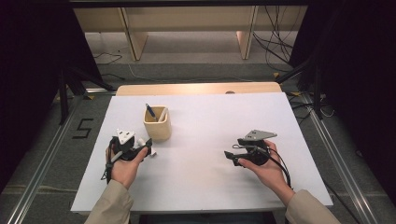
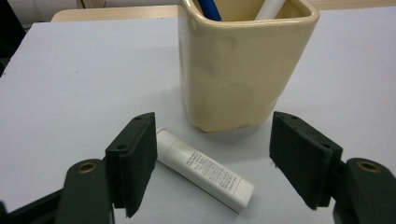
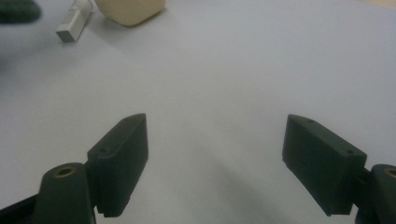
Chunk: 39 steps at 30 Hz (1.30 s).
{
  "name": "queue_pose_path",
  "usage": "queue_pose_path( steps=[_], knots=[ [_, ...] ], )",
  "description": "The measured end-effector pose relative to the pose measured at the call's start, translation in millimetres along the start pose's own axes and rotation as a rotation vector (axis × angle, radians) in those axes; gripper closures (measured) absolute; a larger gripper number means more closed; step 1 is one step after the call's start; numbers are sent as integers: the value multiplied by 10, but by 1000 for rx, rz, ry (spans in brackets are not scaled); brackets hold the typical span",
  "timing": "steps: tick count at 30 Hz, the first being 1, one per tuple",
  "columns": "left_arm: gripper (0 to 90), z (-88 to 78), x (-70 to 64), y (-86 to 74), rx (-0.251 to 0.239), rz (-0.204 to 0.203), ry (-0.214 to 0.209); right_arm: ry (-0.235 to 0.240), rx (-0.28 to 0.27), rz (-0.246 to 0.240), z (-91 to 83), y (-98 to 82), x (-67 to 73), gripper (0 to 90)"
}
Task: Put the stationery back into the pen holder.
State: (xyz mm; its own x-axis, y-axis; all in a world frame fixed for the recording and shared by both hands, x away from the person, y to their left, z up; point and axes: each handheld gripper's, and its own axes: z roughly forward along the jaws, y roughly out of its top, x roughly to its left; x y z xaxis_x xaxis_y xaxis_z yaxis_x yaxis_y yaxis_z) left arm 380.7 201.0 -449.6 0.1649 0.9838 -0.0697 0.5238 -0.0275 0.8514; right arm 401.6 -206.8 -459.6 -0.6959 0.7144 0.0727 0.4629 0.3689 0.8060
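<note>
A cream square cup [image 1: 157,125] stands on the white table [image 1: 210,177], holding a blue pen [image 1: 150,112] and a white pen [image 1: 162,114]. Just in front of the cup [image 2: 238,70] lies a small white printed tube [image 2: 205,170], flat on the table and slanted. My left gripper [image 2: 217,158] is open, its jaws standing wide on either side of the tube without touching it. In the high view the left gripper [image 1: 148,145] sits at the cup's near left. My right gripper [image 1: 229,156] is open over bare table, nothing between its jaws [image 3: 217,158].
The tube [image 3: 72,21] and the cup's base [image 3: 130,10] lie far off in the right gripper view. A wooden strip [image 1: 198,88] borders the table's far edge, with shelving and cables on the floor beyond.
</note>
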Motion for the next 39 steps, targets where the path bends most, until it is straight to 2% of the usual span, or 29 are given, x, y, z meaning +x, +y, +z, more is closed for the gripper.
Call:
queue_pose_path(
  steps=[6, 11, 21, 31, 39],
  knots=[
    [294, -38, 74, 15, -25, -13, 11, 6, 4, -7, 17, -6, 19, 233],
    [277, -28, 147, 20, -21, -24, 19, 23, -5, -16, 53, 3, 83, 233],
    [275, 13, 273, 35, -25, -38, 39, 77, -20, -64, 270, 109, 389, 239],
    [280, 25, 362, 42, -30, -39, 69, 129, -31, -95, 575, 245, 715, 256],
    [283, 45, 382, 44, -29, -44, 74, 164, -38, -128, 884, 404, 1008, 279]
  ],
)
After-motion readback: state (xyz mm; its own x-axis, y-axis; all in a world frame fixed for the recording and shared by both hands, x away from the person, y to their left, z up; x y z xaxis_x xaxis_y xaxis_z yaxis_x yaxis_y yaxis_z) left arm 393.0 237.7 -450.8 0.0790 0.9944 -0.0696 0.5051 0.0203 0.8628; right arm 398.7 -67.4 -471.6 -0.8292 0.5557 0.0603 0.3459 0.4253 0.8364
